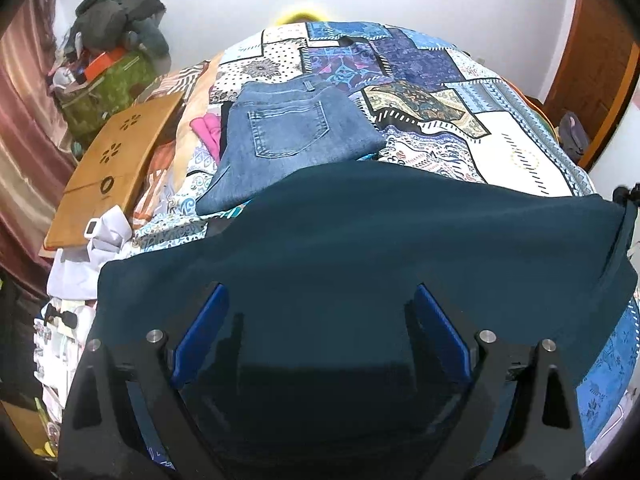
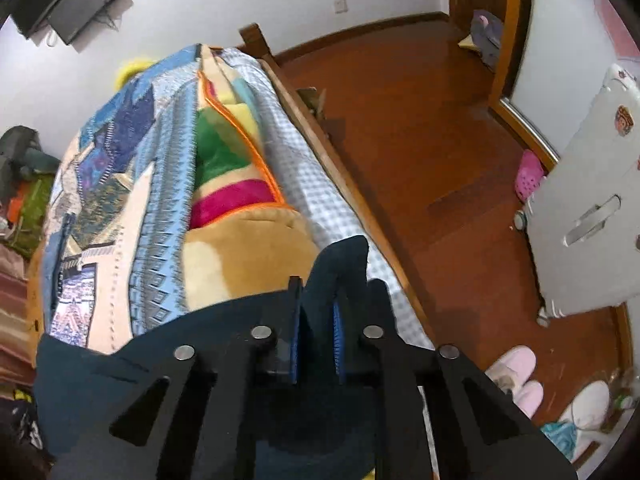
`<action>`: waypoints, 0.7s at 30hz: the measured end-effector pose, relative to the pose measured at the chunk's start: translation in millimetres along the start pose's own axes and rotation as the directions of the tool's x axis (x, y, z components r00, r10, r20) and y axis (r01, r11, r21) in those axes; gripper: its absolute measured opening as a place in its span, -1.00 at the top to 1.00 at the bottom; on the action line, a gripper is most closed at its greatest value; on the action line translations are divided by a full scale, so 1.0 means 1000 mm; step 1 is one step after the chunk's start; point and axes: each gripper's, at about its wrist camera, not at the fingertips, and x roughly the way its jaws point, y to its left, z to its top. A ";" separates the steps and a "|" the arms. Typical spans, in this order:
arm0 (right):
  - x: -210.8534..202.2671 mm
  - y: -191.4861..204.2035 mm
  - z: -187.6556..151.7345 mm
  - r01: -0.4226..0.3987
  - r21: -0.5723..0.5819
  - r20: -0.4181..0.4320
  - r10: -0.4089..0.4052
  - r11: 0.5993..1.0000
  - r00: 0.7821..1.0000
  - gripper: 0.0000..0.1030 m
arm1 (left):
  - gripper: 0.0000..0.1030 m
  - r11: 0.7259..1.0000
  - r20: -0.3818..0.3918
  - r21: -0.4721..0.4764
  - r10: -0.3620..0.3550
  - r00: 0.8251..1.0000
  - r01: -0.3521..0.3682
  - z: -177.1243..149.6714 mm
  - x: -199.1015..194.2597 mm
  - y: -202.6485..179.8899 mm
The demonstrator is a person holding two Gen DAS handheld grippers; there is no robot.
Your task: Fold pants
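Dark teal pants (image 1: 360, 232) lie spread across the near part of the bed. My left gripper (image 1: 320, 300) is open, its blue pads (image 1: 208, 324) wide apart over the teal cloth, holding nothing. In the right wrist view my right gripper (image 2: 318, 300) is shut on a fold of the teal pants (image 2: 344, 260) at the bed's right edge; the cloth sticks up between the blue pads (image 2: 338, 332). The right gripper also shows at the far right of the left wrist view (image 1: 626, 196), holding the pants' corner.
Folded blue jeans (image 1: 292, 136) lie on the patchwork bedspread (image 1: 460, 120) beyond the teal pants. A wooden lap tray (image 1: 116, 160) and clutter sit left. A striped plush blanket (image 2: 228, 160), the wooden bed frame (image 2: 340, 168), slippers (image 2: 516, 372) and floor are right.
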 end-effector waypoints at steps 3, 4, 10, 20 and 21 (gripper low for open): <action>-0.035 0.012 0.007 -0.029 -0.057 0.113 0.035 0.998 0.993 0.81 | -0.84 1.000 0.002 -0.001 0.002 1.000 -0.002 0.002 0.000 -0.001; -0.047 0.013 0.010 -0.048 -0.060 0.150 0.057 0.997 0.987 0.81 | -0.84 1.000 0.005 -0.004 0.002 1.000 -0.002 0.003 -0.001 -0.001; -0.115 0.007 0.005 -0.158 -0.095 0.351 0.182 0.983 0.919 0.81 | -0.84 0.999 0.033 -0.030 0.013 0.999 -0.012 0.007 -0.013 0.003; -0.041 -0.056 -0.074 -0.054 0.009 0.104 0.053 0.998 0.993 0.71 | -0.84 0.995 0.075 -0.083 0.064 0.995 -0.058 0.003 -0.038 0.031; -0.034 -0.061 -0.084 -0.033 0.017 0.070 0.032 0.999 0.997 0.58 | -0.84 0.994 0.078 -0.091 0.072 0.994 -0.065 0.002 -0.040 0.035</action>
